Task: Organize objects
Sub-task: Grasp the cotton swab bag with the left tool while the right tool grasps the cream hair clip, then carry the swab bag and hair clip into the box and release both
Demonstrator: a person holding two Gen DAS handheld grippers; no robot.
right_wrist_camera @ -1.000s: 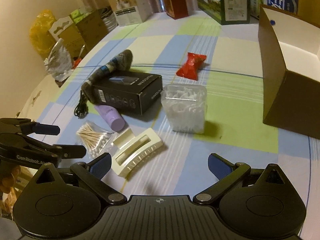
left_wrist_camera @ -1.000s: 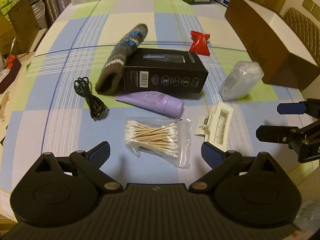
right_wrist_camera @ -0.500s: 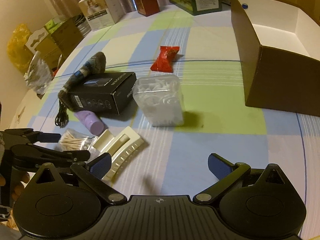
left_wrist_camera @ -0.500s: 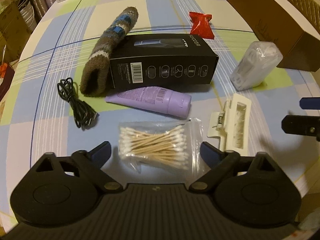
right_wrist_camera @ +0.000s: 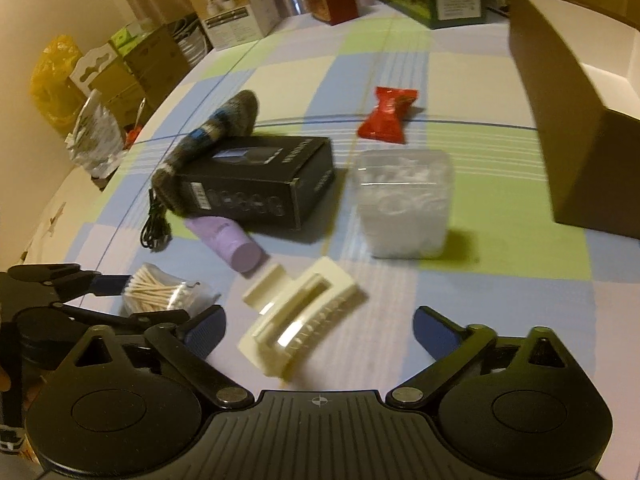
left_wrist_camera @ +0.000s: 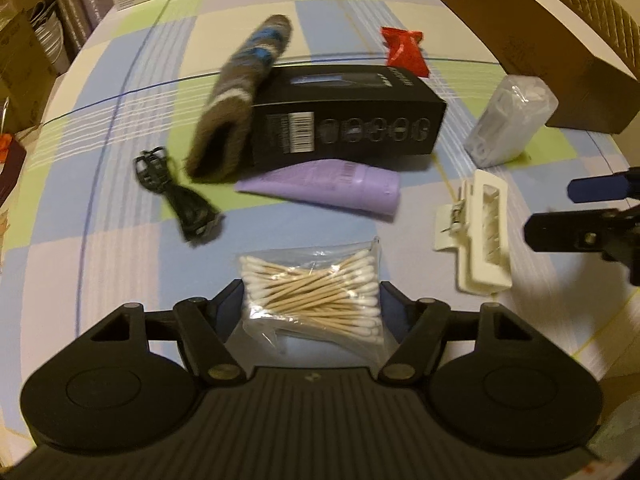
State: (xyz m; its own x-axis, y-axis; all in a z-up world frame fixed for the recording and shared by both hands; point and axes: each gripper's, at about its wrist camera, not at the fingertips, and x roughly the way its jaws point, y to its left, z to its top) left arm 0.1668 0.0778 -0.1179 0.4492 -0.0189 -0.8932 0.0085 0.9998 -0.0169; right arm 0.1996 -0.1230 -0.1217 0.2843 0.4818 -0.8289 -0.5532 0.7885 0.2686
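Now we are at the pick-up step for 2 things at once. Our left claw (left_wrist_camera: 312, 300) has come down around the swab bag (left_wrist_camera: 316, 296), and its jaws have just been closing, with the bag between them. The pads sit right at the bag's 2 sides; we cannot tell whether they press the plastic yet, so we read it as not quite gripped. The bag lies flat on the bench (left_wrist_camera: 120, 248), nearest to us, in front of the purple tube (left_wrist_camera: 328, 186) and the black box (left_wrist_camera: 348, 120).

Our right claw (right_wrist_camera: 318, 330) is spread wide and has just begun to narrow. The cream hair clip (right_wrist_camera: 300, 316) lies between its jaws, nearer the left pad, touching neither as far as we can see. The view is blurred by motion, so the clip's edges are soft.

The open brown box (right_wrist_camera: 576, 132) stands well apart at the far right, and we judge it the likely place for the things.

Next, we think the left claw needs to finish closing gently, since the bag is slack and the swabs can slide. The right claw needs to centre on the clip before it closes.
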